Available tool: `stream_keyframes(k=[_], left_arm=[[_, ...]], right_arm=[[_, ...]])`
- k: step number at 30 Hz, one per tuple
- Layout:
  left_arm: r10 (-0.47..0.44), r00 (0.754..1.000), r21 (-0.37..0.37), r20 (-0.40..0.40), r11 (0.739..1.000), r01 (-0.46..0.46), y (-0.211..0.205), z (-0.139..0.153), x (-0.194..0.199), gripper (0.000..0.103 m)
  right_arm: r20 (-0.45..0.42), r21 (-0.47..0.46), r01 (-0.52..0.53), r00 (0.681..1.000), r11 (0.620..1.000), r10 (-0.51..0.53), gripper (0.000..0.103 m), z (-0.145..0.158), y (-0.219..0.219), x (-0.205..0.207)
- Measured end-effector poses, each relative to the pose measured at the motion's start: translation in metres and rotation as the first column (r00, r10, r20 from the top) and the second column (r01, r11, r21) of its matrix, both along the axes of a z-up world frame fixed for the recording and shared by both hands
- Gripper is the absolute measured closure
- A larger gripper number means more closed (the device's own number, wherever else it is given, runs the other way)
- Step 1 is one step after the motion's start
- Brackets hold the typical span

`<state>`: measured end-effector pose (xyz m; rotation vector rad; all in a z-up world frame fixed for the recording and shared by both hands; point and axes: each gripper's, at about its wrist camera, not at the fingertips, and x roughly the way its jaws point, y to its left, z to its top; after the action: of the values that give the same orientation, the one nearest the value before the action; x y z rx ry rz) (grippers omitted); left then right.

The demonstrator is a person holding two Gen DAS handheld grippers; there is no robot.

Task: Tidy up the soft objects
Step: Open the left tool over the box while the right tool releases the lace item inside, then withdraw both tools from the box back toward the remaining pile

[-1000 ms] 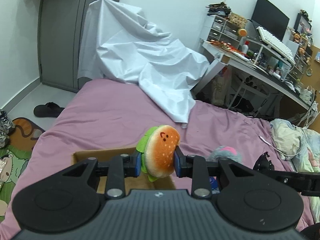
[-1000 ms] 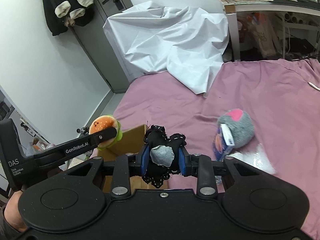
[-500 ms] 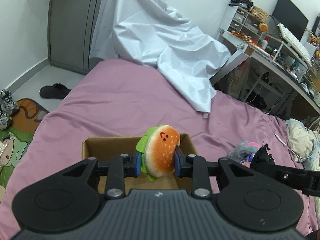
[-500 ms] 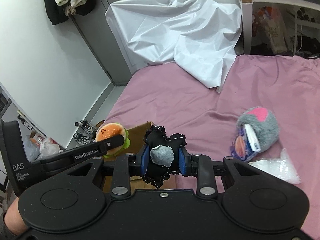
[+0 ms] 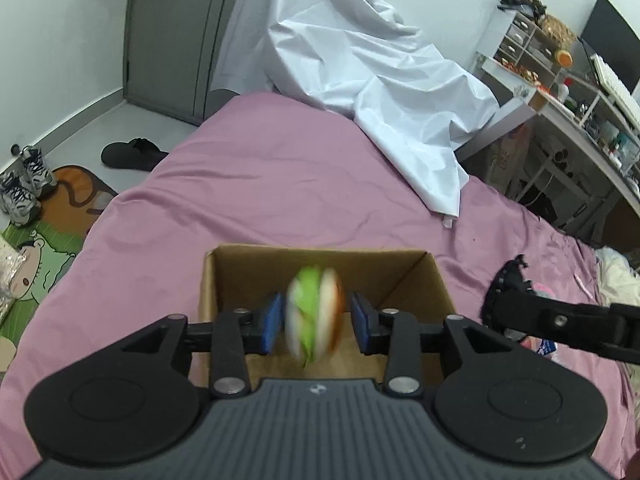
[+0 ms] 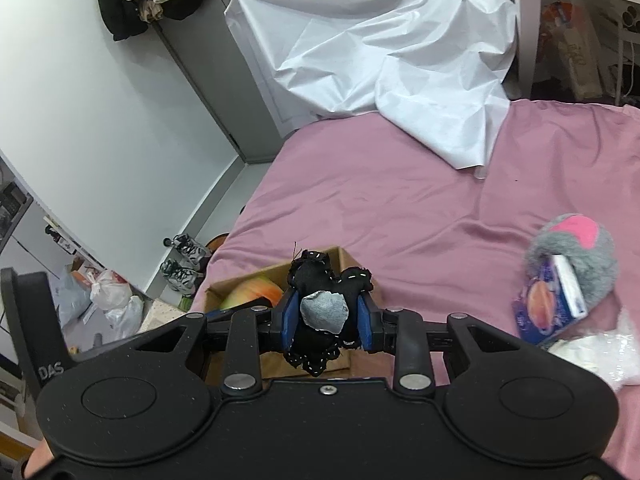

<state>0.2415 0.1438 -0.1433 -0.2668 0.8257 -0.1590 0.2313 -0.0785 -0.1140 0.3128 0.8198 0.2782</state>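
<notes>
My left gripper (image 5: pixel 316 322) is open over the open cardboard box (image 5: pixel 240 272) on the pink bed. The burger plush (image 5: pixel 316 316) is blurred between the spread pads, touching neither, dropping into the box; it also shows in the right wrist view (image 6: pixel 252 294). My right gripper (image 6: pixel 324 316) is shut on a black plush with a grey patch (image 6: pixel 320 304), held just right of the box (image 6: pixel 276 276). A grey and pink plush (image 6: pixel 572 260) lies on the bed at the right.
A white sheet (image 5: pixel 376 92) drapes over the far end of the bed. A cluttered desk (image 5: pixel 580 120) stands at the right. Shoes (image 5: pixel 24 188) and a slipper (image 5: pixel 128 154) lie on the floor at the left. A plastic bag (image 6: pixel 592 352) lies by the grey plush.
My left gripper moved forward over the box and opened, letting go of the burger plush, which is falling. The right gripper kept hold of the black plush and drew nearer the box.
</notes>
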Motion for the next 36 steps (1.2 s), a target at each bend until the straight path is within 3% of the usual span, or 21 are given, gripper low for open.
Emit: stream_keyframes(k=[2,6,11,16,20,25,36], left_arm=[[0.030,0.999,0.001,0.011,1.000,-0.030,0.003,0.003,-0.005,0.046],[0.085,0.995,0.001,0.043,0.996,-0.085,0.012,0.013,-0.021,0.033],[0.180,0.981,-0.041,0.074,0.983,-0.177,0.027,0.027,-0.043,0.020],[0.275,0.958,-0.031,0.083,0.961,-0.273,0.037,0.037,-0.054,0.014],[0.251,0.964,-0.043,0.082,0.968,-0.248,0.029,0.040,-0.061,0.013],[0.219,0.972,-0.033,0.089,0.976,-0.217,0.010,0.044,-0.075,0.013],[0.119,0.987,-0.020,0.109,0.993,-0.117,-0.030,0.060,-0.105,0.013]], right_arm=[[0.000,0.003,-0.001,1.000,1.000,0.001,0.072,-0.001,0.003,0.002],[0.010,0.009,-0.011,1.000,1.000,0.011,0.072,-0.002,0.011,0.004],[0.038,0.020,-0.031,0.999,0.999,0.030,0.057,0.000,0.025,0.004],[0.077,-0.003,-0.016,0.997,1.000,0.016,0.041,0.000,0.029,-0.006],[0.086,-0.009,0.016,0.996,1.000,-0.015,0.022,0.001,0.018,-0.024],[0.124,-0.045,0.055,0.991,0.997,-0.049,0.011,0.015,0.000,-0.050],[0.173,-0.076,0.098,0.981,0.992,-0.084,0.005,0.037,-0.039,-0.095]])
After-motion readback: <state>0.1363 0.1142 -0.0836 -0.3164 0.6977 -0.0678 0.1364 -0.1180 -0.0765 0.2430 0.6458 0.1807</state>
